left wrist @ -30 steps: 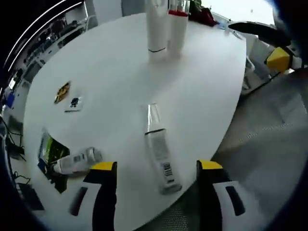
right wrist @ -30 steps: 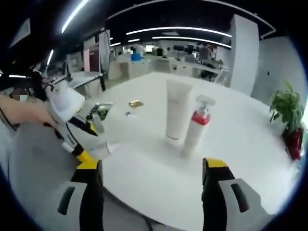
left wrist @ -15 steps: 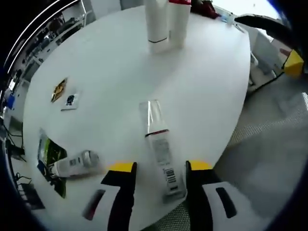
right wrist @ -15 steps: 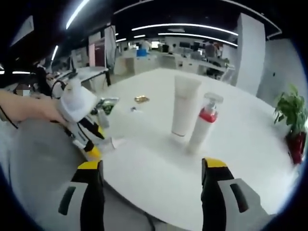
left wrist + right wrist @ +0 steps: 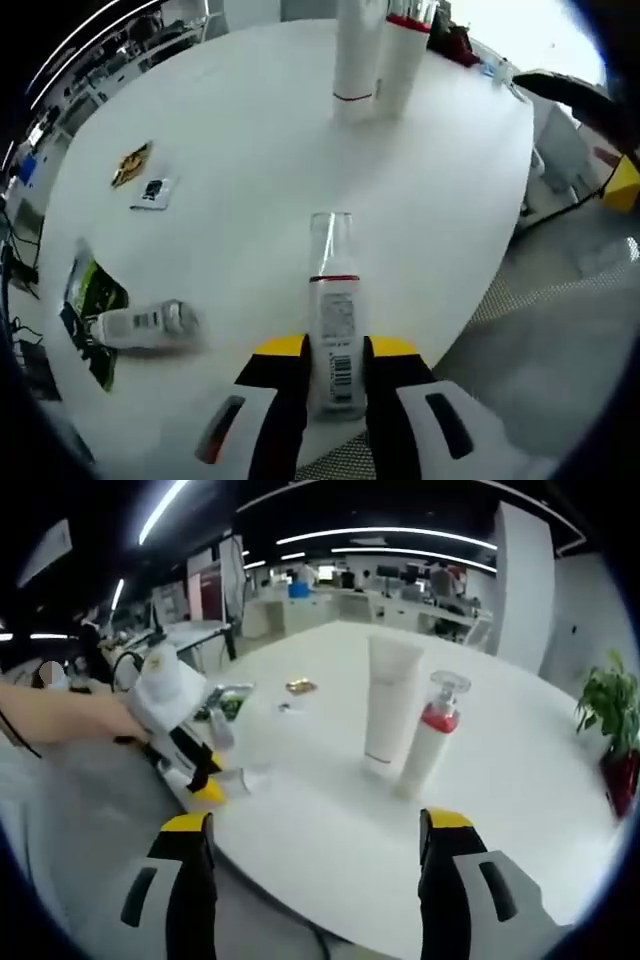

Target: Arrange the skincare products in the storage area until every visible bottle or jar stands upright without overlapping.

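A lying tube (image 5: 333, 320) at lower centre of the white tabletop (image 5: 250, 130) is clasped by the left claw (image 5: 335, 372). The right claw (image 5: 312, 855) is spread wide, empty. Two bottles (image 5: 410, 730) are seen upright at centre.

We see four skincare products. A white tube with a clear cap (image 5: 330, 300) lies flat near the counter edge, its barcode end between the jaws of the left hand-held gripper (image 5: 334, 352). A small white bottle (image 5: 140, 322) lies on its side, well apart. A tall white tube (image 5: 390, 704) and a pump bottle with a red collar (image 5: 430, 735) stand upright, just beside each other.
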`<state>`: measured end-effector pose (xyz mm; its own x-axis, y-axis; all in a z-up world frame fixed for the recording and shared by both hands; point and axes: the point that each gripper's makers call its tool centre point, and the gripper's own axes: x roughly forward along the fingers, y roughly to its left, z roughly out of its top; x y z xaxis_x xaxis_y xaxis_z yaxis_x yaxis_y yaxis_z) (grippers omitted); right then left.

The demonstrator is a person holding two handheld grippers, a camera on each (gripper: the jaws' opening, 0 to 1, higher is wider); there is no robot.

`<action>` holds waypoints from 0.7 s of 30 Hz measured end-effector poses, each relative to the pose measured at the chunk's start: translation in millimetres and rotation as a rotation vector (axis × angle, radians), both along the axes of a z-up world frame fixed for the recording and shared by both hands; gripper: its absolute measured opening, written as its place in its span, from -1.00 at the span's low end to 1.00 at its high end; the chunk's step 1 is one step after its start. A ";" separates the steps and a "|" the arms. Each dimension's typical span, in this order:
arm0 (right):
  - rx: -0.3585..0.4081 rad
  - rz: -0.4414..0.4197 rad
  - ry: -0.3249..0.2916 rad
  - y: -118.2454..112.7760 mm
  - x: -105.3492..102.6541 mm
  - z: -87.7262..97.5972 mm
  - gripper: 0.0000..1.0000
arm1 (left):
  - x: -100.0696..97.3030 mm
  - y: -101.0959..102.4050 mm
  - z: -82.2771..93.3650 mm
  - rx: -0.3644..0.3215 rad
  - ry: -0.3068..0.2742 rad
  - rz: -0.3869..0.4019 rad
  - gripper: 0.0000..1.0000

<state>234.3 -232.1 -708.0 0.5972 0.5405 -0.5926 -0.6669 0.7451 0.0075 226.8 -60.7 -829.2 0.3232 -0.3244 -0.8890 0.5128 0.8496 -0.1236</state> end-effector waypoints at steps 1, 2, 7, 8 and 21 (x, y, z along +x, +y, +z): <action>0.003 0.004 0.003 0.9 -0.4 0.3 0.68 | -0.5 -3.6 2.7 -0.044 0.007 0.031 -0.53; 0.010 0.013 0.011 2.7 -1.8 0.3 0.68 | 0.1 -9.4 8.7 -0.114 0.012 0.080 -0.53; 0.064 0.031 0.045 9.9 -4.4 0.9 0.69 | -1.0 -25.5 36.1 -0.280 -0.015 0.147 -0.53; 0.092 0.028 0.058 10.9 -4.1 2.1 0.69 | -2.6 -33.9 45.5 -0.339 -0.016 0.168 -0.53; 0.791 0.141 0.240 40.4 -11.8 63.9 0.26 | -15.5 -109.1 154.0 -0.977 -0.009 0.091 -0.52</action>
